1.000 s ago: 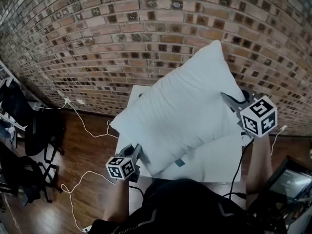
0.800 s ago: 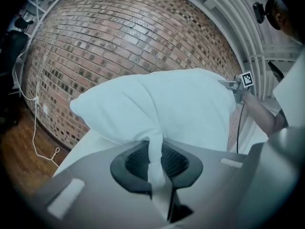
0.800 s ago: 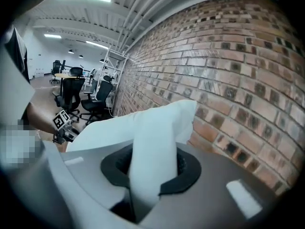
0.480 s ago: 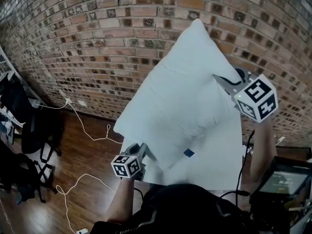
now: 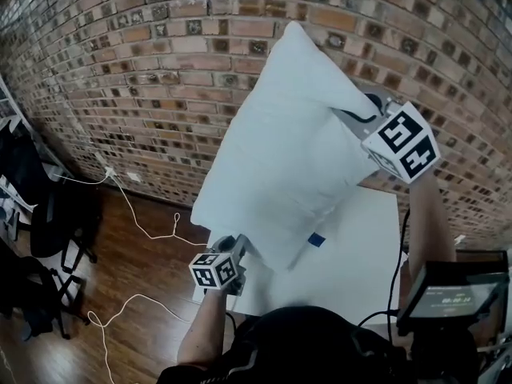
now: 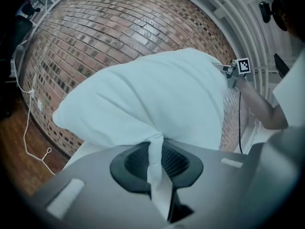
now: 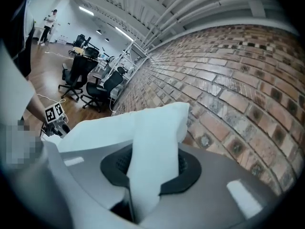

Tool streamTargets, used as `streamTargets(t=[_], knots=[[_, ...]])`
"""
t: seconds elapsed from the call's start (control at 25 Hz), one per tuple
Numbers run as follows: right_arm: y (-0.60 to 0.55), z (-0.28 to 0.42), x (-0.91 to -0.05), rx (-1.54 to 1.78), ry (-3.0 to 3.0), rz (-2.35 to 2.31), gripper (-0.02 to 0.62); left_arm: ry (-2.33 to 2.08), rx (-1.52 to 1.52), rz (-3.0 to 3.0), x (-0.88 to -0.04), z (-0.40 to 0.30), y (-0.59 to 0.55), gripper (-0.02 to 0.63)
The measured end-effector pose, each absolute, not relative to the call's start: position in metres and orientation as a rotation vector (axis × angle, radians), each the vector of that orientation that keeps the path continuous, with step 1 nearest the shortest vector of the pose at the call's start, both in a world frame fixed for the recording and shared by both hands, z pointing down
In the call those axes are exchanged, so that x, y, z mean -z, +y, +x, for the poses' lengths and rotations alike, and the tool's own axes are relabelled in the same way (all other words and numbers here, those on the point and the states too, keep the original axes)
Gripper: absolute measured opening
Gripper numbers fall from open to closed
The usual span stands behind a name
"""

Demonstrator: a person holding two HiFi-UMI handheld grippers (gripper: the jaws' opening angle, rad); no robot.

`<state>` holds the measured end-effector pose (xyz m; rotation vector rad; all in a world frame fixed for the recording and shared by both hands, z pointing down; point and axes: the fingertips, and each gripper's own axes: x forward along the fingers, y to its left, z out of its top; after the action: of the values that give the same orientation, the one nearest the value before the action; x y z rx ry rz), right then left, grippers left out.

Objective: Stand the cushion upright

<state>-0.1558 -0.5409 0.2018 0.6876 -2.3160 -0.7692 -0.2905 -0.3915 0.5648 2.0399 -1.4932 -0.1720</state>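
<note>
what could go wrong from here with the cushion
The left gripper pinches only a thin twisted corner of the cushion; that could slip out under the cushion's weight. The cushion hangs in the air, seemingly partly past the table edge, so a lost hold at this or the right gripper might drop it to the floor.

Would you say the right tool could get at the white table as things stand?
Probably not: the right tool is shut on the cushion at its raised corner, well above the table.
</note>
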Motion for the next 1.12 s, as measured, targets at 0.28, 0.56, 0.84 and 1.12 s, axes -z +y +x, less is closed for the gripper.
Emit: streamTargets(t=[0.28, 0.56, 0.84, 1.12], knots=[[-0.559, -0.199, -0.21, 0.889, -2.265, 0.625, 0.115, -1.464, 0.23, 1.956, -0.589, -0.296, -0.425, 0.042], [-0.591, -0.231, -0.23, 0.947, -2.211, 0.576, 0.118, -1.409, 0.229, 1.897, -0.618, -0.294, -0.47, 0.043], [-0.613, -0.241, -0.255, 0.984, -2.134, 0.525, 0.186, -1.343, 0.184, 1.85, -0.652, -0.276, -0.502, 0.049], [-0.611, -0.239, -0.262, 1.003, -2.134, 0.54, 0.269, -1.319, 0.12, 1.826, -0.673, -0.273, -0.523, 0.048]])
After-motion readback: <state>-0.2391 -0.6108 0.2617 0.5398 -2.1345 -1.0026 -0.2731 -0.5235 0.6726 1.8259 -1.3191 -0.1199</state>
